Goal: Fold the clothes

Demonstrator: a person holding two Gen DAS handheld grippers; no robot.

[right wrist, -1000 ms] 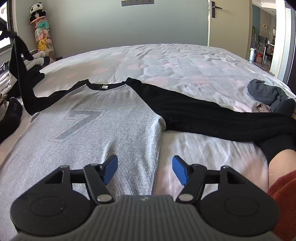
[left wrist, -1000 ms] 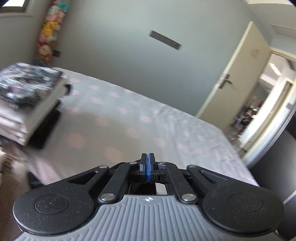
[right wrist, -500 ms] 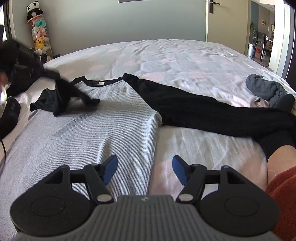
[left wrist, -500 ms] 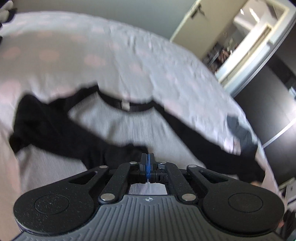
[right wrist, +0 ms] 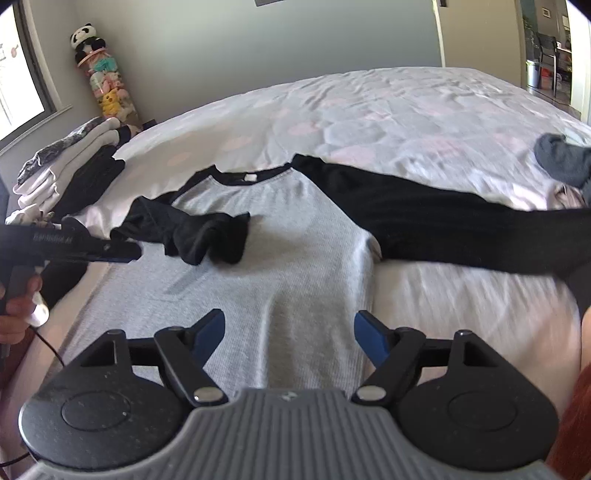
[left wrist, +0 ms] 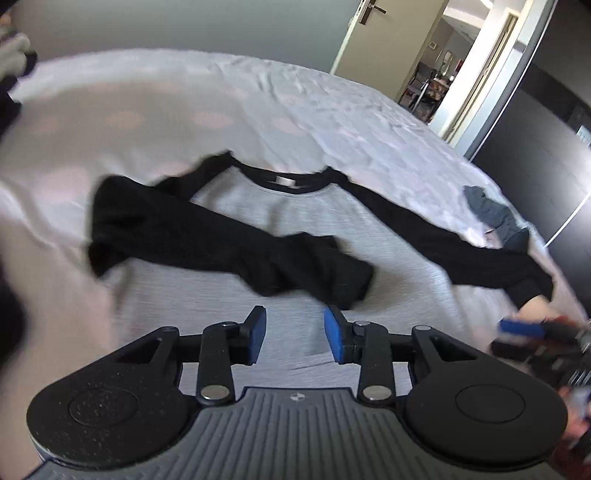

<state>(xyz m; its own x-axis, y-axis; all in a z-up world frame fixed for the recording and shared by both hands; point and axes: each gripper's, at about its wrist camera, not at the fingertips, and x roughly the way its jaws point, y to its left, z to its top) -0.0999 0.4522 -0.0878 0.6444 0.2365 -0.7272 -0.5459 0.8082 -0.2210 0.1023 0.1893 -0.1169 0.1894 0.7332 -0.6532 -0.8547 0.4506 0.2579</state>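
A grey shirt [left wrist: 280,199] [right wrist: 295,240] with a black collar and black sleeves lies face up on the bed [right wrist: 369,110]. Its left sleeve [left wrist: 221,247] [right wrist: 199,232] lies bunched across the chest. The right sleeve [left wrist: 443,243] [right wrist: 424,221] stretches out straight to the side. My left gripper [left wrist: 294,326] [right wrist: 127,254] hovers just short of the bunched sleeve; its jaws are opening with nothing between them. My right gripper [right wrist: 290,325] hangs over the shirt's lower body near its right edge, jaws also opening and empty.
A stack of folded clothes [right wrist: 66,173] sits at the bed's left edge, with a tower of plush toys [right wrist: 103,85] behind it. A dark grey garment [right wrist: 561,158] [left wrist: 491,210] lies at the right. An open door [left wrist: 365,33] is beyond the bed.
My left gripper came down over the shirt and opened, letting go of the black sleeve, which now lies across the chest. My right gripper opened a little wider and stayed in place.
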